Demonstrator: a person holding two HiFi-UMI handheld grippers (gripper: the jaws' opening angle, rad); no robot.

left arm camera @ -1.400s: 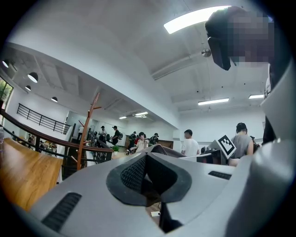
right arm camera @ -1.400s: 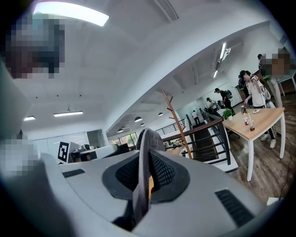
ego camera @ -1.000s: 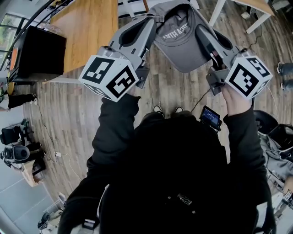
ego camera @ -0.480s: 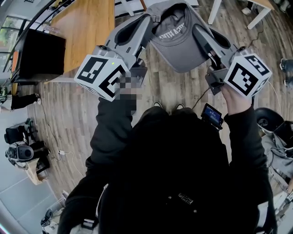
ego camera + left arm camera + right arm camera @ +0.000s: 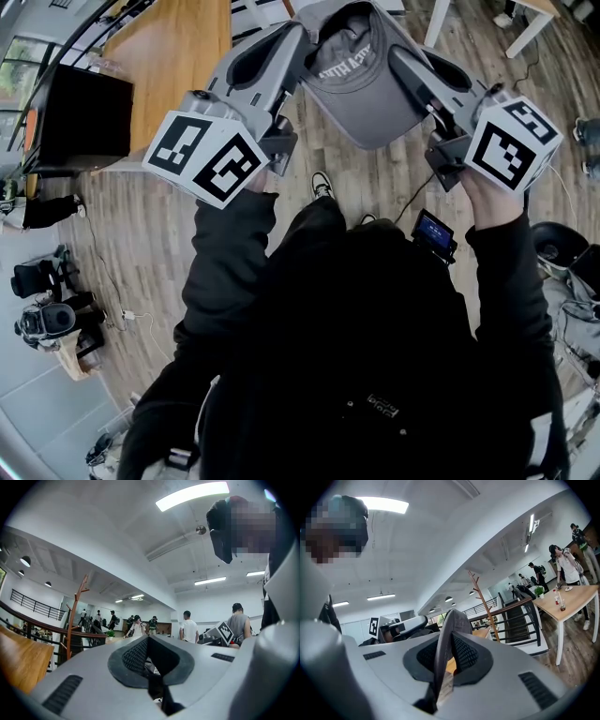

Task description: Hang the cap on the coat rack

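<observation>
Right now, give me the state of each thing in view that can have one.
cap: off the rack, held in the air between both claws.
left claw: shut on the cap's edge.
right claw: shut on the cap's edge, fabric pinched in it.
coat rack: standing upright in the background, the branches in view bare.

Wooden table [image 5: 178,56] stands on plank floor [image 5: 141,220].
</observation>
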